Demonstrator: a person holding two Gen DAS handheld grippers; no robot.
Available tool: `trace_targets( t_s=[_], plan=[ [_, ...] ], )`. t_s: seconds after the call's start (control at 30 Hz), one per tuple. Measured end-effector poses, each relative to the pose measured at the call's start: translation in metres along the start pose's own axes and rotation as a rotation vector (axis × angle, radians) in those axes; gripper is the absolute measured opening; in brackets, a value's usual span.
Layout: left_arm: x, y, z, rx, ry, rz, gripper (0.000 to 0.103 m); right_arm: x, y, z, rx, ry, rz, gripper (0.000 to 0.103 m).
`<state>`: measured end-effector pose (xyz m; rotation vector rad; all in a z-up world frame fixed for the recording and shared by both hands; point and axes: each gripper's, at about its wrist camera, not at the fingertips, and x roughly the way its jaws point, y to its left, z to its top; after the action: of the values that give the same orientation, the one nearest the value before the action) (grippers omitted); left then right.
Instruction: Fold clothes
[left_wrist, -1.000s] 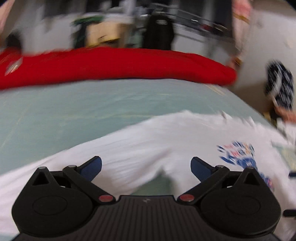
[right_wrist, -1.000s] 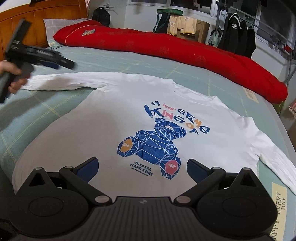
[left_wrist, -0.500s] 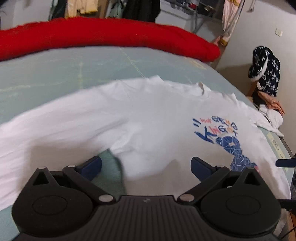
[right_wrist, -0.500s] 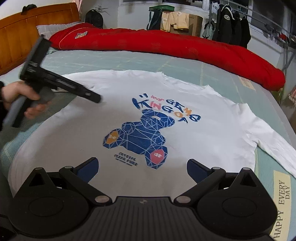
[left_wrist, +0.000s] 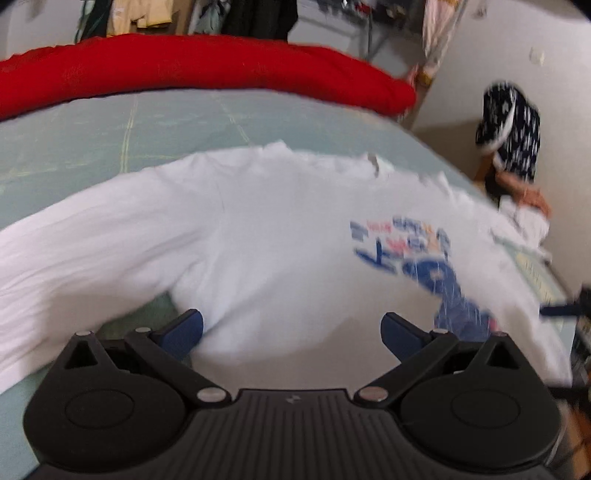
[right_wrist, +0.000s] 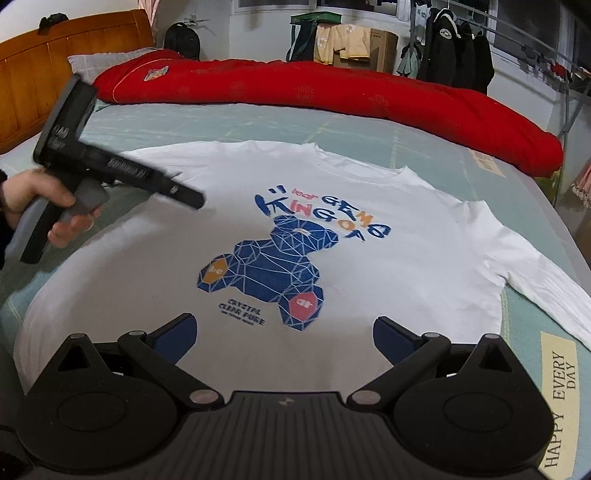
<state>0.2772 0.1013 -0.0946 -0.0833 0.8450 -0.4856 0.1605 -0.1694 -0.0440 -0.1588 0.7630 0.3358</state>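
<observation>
Right wrist view looks down on a white long-sleeved shirt (right_wrist: 332, 206) spread flat, print side up, on a pale green checked bedsheet (right_wrist: 369, 129), its blue bear graphic (right_wrist: 266, 273) near the middle and one sleeve trailing off to the right. The right gripper (right_wrist: 283, 332) hovers over the shirt's near hem with its jaws spread wide and nothing between them. At the left, a hand (right_wrist: 44, 206) holds the left gripper (left_wrist: 291, 330) above the shirt's left shoulder area; the blurred left wrist view shows its jaws also wide apart and empty, with the shirt's body and left sleeve just beyond them. A red duvet (right_wrist: 332, 92) lies rolled along the far side of the bed, beside a wooden headboard (right_wrist: 55, 74) at far left.
</observation>
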Motion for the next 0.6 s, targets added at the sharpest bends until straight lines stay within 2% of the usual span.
trace_targets(
  t_s=[0.03, 0.13, 0.2, 0.27, 0.37, 0.43, 0.6],
  plan=[
    [-0.004, -0.002, -0.001, 0.006, 0.02, 0.013, 0.102, 0.0, -0.002, -0.001, 0.005, 0.001, -0.003, 0.103],
    [-0.024, -0.013, 0.001, 0.033, -0.016, -0.002, 0.102, 0.003, -0.009, -0.002, 0.028, 0.003, -0.012, 0.103],
    [-0.031, -0.024, 0.004, 0.063, -0.052, -0.031, 0.102, 0.006, -0.014, -0.003, 0.05, 0.004, -0.019, 0.103],
    [-0.026, -0.034, 0.005, 0.088, -0.052, -0.074, 0.102, 0.007, -0.016, -0.003, 0.061, 0.005, -0.02, 0.103],
    [-0.004, -0.039, -0.001, 0.09, 0.017, -0.062, 0.102, 0.003, -0.018, -0.005, 0.053, -0.001, -0.029, 0.103],
    [0.012, -0.035, -0.009, 0.06, 0.077, -0.014, 0.102, -0.001, -0.022, -0.006, 0.051, -0.004, -0.043, 0.103],
    [-0.002, -0.04, -0.006, 0.048, 0.024, -0.015, 0.102, -0.007, -0.048, -0.006, 0.078, -0.013, -0.086, 0.103]
  ],
)
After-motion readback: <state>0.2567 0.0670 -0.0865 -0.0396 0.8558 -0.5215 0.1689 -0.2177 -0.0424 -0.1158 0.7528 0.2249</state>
